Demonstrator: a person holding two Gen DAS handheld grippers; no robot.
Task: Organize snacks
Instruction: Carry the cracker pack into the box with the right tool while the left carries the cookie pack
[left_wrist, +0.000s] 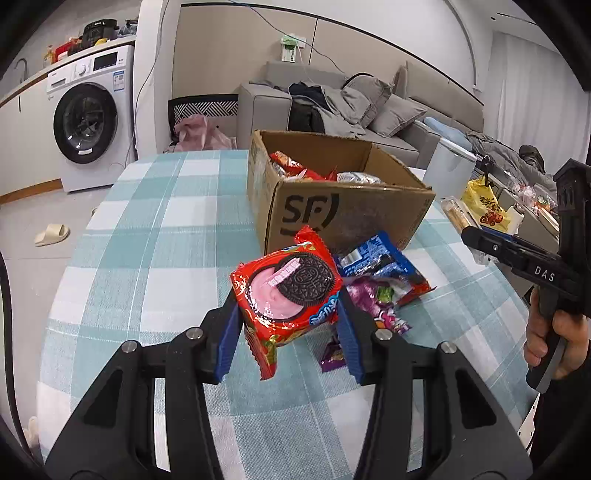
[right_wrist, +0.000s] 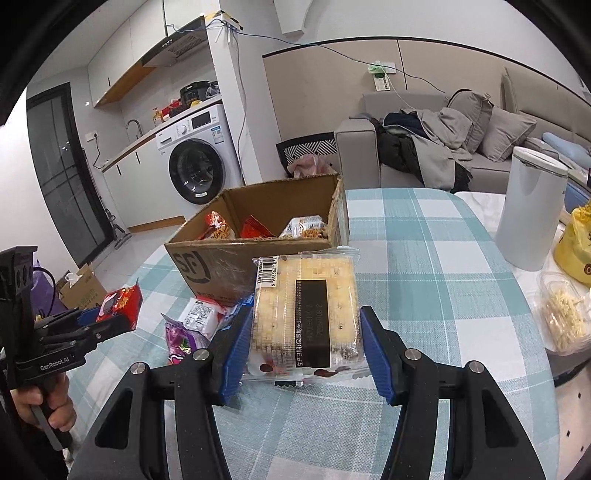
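My left gripper (left_wrist: 288, 306) is shut on a red Oreo pack (left_wrist: 286, 291) and holds it above the checked tablecloth, in front of the open cardboard box (left_wrist: 343, 218). My right gripper (right_wrist: 306, 332) is shut on a clear pack of pale crackers (right_wrist: 304, 314), held just in front of the same cardboard box (right_wrist: 207, 266). The box holds several red and white snack packs (right_wrist: 258, 227). Loose on the cloth lie a blue pack (left_wrist: 380, 262) and a purple candy pack (left_wrist: 373, 299). The left gripper with the Oreo pack also shows in the right wrist view (right_wrist: 110, 314).
A white cylindrical bin (right_wrist: 528, 206) stands to the right of the table. A yellow bag (right_wrist: 576, 247) and a clear tub of snacks (right_wrist: 565, 317) lie at the right edge. A washing machine (left_wrist: 92, 122) and a grey sofa (left_wrist: 354, 107) stand beyond the table.
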